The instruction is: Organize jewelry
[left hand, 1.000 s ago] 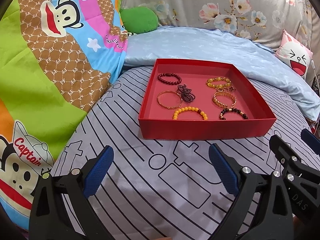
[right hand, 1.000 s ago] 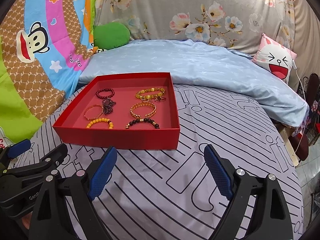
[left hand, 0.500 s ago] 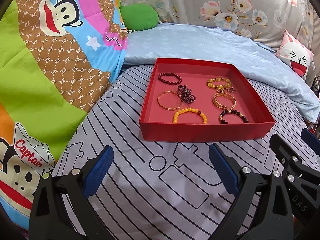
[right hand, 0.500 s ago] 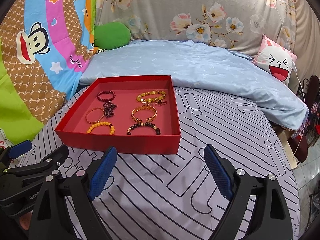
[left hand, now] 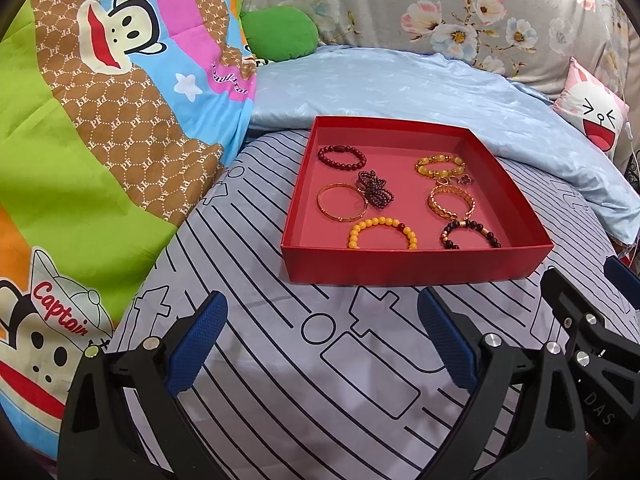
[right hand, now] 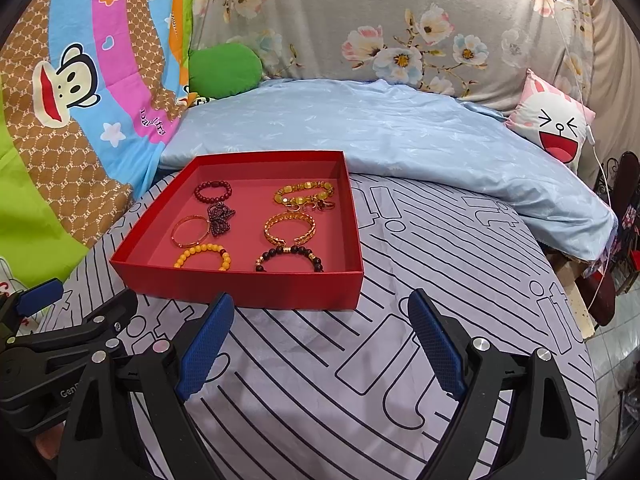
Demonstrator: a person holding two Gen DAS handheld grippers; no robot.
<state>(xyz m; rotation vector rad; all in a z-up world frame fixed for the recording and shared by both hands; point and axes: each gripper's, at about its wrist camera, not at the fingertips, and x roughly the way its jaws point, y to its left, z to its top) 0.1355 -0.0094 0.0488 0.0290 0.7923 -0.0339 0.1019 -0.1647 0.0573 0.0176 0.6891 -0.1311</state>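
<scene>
Both tongs, left [left hand: 322, 338] and right [right hand: 320, 338], gape empty before the red tray [left hand: 400, 268] of bracelets.

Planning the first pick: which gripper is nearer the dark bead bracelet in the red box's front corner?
Right. The right gripper sits almost straight before the dark bead bracelet; the left gripper is further left, nearer the yellow beads.

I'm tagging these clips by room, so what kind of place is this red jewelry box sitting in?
Most likely a bedroom: the red box of bracelets sits on a bed with a grey line-patterned sheet, a folded light blue quilt behind it, and a cartoon rabbit cushion against floral bedding.
</scene>
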